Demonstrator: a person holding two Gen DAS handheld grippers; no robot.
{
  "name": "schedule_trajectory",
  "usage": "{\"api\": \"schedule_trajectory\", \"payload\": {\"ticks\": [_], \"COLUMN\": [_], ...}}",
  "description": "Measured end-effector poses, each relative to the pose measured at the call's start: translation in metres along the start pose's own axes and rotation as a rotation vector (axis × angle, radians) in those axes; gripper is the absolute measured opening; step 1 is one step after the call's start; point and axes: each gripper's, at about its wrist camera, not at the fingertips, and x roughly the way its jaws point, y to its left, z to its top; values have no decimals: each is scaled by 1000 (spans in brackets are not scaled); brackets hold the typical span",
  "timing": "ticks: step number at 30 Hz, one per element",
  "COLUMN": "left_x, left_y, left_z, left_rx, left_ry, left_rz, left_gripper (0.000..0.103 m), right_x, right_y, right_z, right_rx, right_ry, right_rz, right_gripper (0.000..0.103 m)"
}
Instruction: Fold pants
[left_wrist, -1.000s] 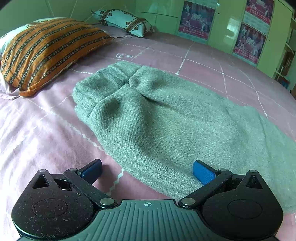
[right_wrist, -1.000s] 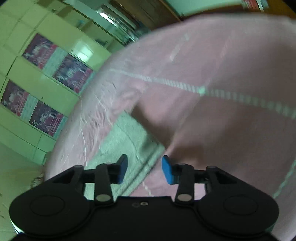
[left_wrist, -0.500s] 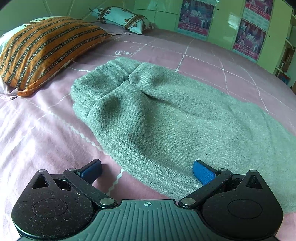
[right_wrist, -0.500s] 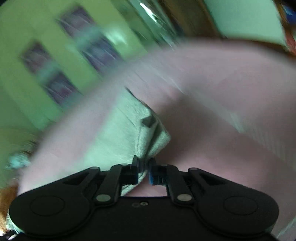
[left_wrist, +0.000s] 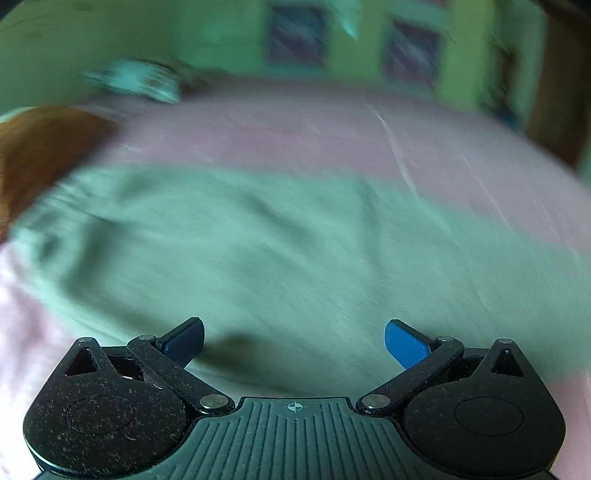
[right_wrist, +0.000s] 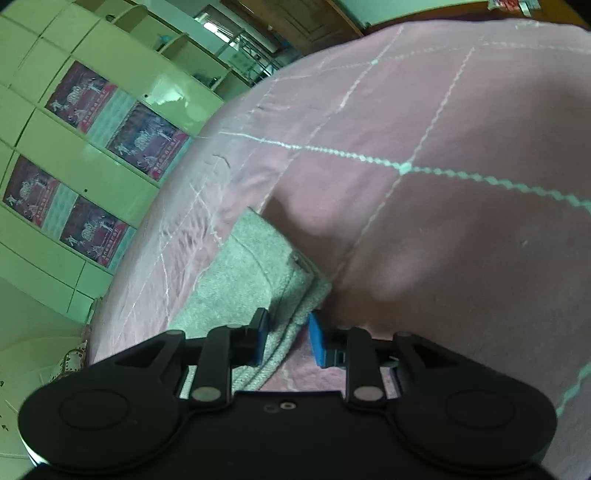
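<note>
Pants (left_wrist: 258, 251) flat on pink bed (right_wrist: 424, 110), bare sheet beyond hem, left tool (left_wrist: 294, 341) spread wide above them, view now blurred, right tool (right_wrist: 286, 339) narrow, hem edge between pads, previously pinched tighter.

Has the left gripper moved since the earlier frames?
Yes. The left gripper, wide open, has swung over the pants: the orange pillow has slid to the view's left edge, and grey cloth now lies between both fingers. The view is motion-blurred.
</note>
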Motion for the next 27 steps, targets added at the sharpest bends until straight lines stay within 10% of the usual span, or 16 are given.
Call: {"api": "schedule_trajectory", "payload": {"ticks": [2, 8, 14, 18, 27], "left_x": [-5, -39, -8, -17, -38], "left_y": [-26, -84, -144, -147, -165], "left_z": [-1, 14, 3, -22, -7], "left_rx": [76, 61, 124, 110, 54], "left_ry": [-6, -127, -17, -41, -147], "left_rz": [68, -98, -83, -47, -178], "left_gripper": [103, 103, 103, 103, 103], "right_x": [5, -16, 17, 45, -10], "right_y": [3, 28, 83, 102, 41], "right_z": [4, -8, -47, -71, -15], "right_rx": [7, -84, -267, -429, -153], "right_ry": [23, 37, 124, 261, 28], "right_rz": [-14, 65, 174, 12, 69], "right_gripper": [10, 13, 14, 8, 16]}}
